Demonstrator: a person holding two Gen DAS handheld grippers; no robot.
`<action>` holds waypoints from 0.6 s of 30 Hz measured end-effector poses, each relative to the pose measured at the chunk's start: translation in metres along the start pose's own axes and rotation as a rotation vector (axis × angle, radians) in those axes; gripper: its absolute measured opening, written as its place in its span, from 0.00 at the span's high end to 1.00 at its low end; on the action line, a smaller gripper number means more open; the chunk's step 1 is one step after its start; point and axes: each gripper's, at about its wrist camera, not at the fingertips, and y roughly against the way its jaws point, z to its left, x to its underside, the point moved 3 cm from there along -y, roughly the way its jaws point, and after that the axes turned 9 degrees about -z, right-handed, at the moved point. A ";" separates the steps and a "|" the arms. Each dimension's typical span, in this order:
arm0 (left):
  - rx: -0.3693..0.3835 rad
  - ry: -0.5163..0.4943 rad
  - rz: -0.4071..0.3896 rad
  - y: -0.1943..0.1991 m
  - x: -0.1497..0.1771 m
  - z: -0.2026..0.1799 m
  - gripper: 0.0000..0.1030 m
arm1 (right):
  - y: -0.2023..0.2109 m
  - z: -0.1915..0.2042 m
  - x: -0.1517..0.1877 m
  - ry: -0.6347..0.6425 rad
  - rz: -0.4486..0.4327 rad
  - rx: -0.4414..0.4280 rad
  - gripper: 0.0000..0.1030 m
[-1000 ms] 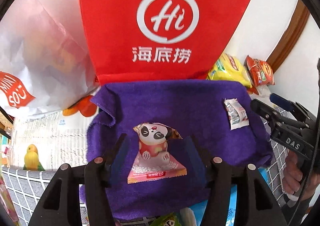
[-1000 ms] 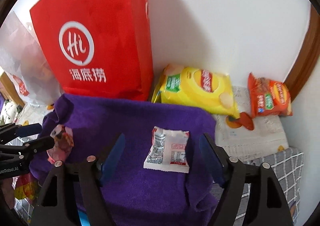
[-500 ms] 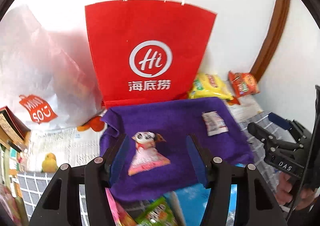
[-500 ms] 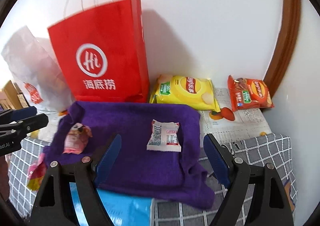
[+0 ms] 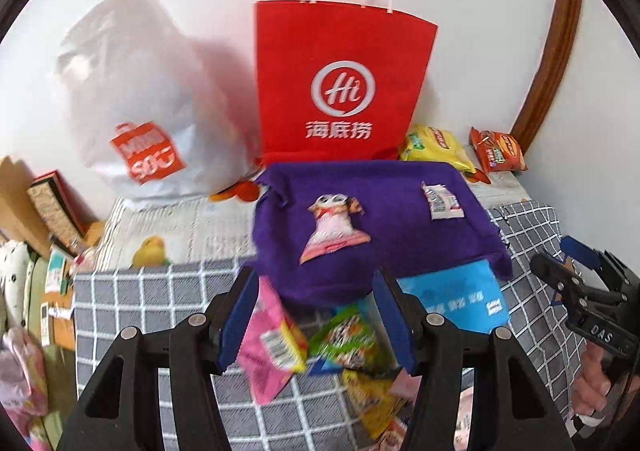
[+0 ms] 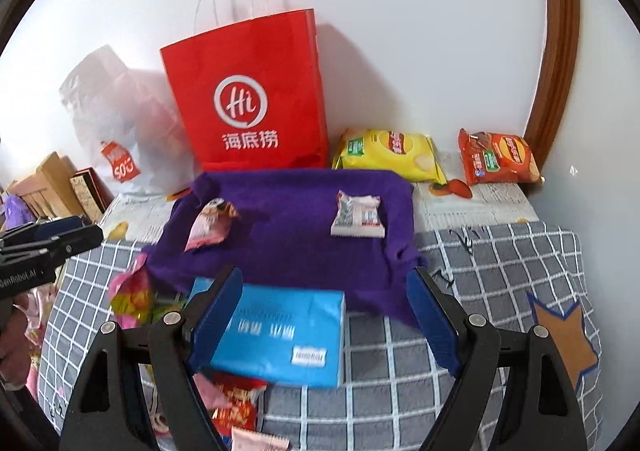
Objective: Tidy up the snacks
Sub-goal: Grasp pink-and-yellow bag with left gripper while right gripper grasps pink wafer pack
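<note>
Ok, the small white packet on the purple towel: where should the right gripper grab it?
Probably across its two long side edges, coming from above. The white packet lies flat and alone on the purple towel; the open right gripper spans it easily.

blue box (image 6: 280, 335) partly under purple cloth (image 6: 288, 227), near corner behind right gripper finger; print on it blurred. loose snack packets (image 5: 312, 347) smeared, labels unreadable, some cut off by bottom edge. panda packet (image 5: 332, 227) text too small to read. white plastic bag (image 5: 140, 99) blurred. hand (image 5: 596, 383) cut off by right edge.
</note>
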 end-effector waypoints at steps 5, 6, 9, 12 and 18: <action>-0.006 0.061 0.014 0.010 0.021 0.025 0.44 | 0.012 0.010 0.025 0.021 0.021 -0.013 0.19; -0.013 0.081 0.016 0.012 0.026 0.032 0.44 | 0.014 0.011 0.031 0.025 0.028 -0.016 0.19; -0.018 0.129 0.034 0.013 0.035 0.049 0.44 | 0.018 0.014 0.044 0.029 0.041 -0.023 0.19; -0.050 0.120 0.043 0.011 0.041 0.055 0.37 | 0.021 0.015 0.055 0.019 0.054 -0.035 0.19; -0.055 0.081 0.070 -0.003 0.058 0.049 0.25 | 0.015 0.010 0.070 -0.017 0.088 -0.036 0.19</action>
